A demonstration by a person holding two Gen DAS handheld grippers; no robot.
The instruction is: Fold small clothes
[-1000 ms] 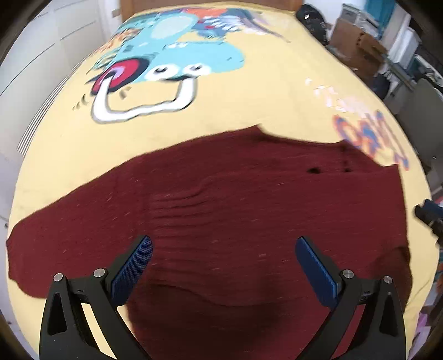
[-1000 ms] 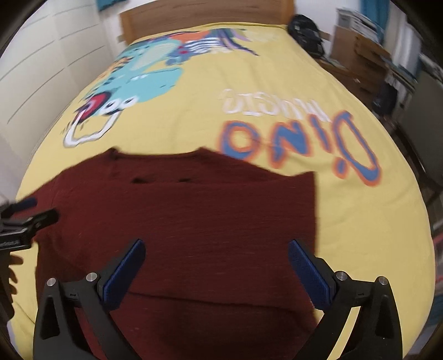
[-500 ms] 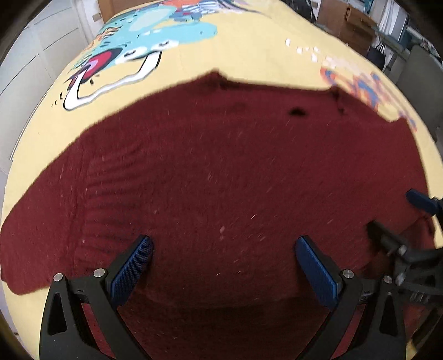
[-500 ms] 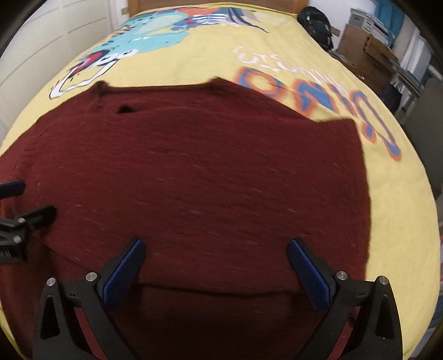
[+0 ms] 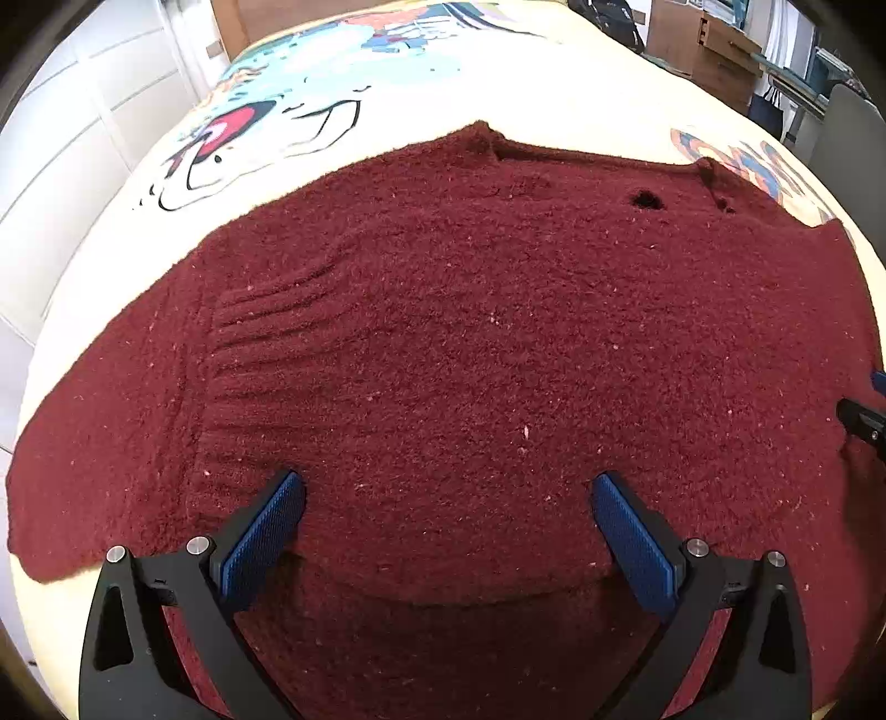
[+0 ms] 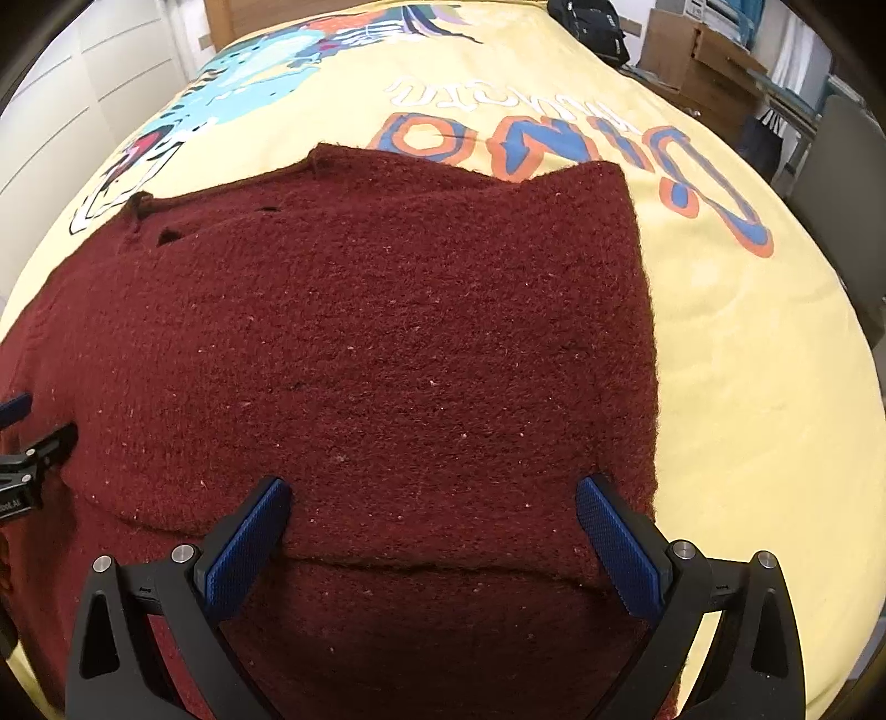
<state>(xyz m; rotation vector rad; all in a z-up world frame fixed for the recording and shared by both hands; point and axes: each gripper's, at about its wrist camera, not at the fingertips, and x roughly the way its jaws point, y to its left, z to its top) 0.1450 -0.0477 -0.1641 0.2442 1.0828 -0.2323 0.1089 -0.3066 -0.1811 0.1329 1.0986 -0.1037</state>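
Observation:
A dark red knitted sweater (image 5: 470,343) lies flat on the yellow printed bed cover (image 5: 398,116), its neck at the far side and one sleeve spread to the left. A folded edge of it runs across the near part in both views. My left gripper (image 5: 448,498) is open and empty, low over the near part of the sweater. My right gripper (image 6: 432,498) is open and empty, low over the sweater (image 6: 387,343) near its right edge. Each gripper's tip shows at the side of the other's view.
The yellow cover (image 6: 747,360) carries a dinosaur print and blue-orange letters (image 6: 554,144). White cupboard doors (image 5: 66,138) stand on the left. Cardboard boxes (image 6: 698,50), a black bag (image 6: 587,22) and a chair stand beyond the bed on the right.
Both grippers have come down and forward towards the sweater, which now fills most of each view. Both stayed open.

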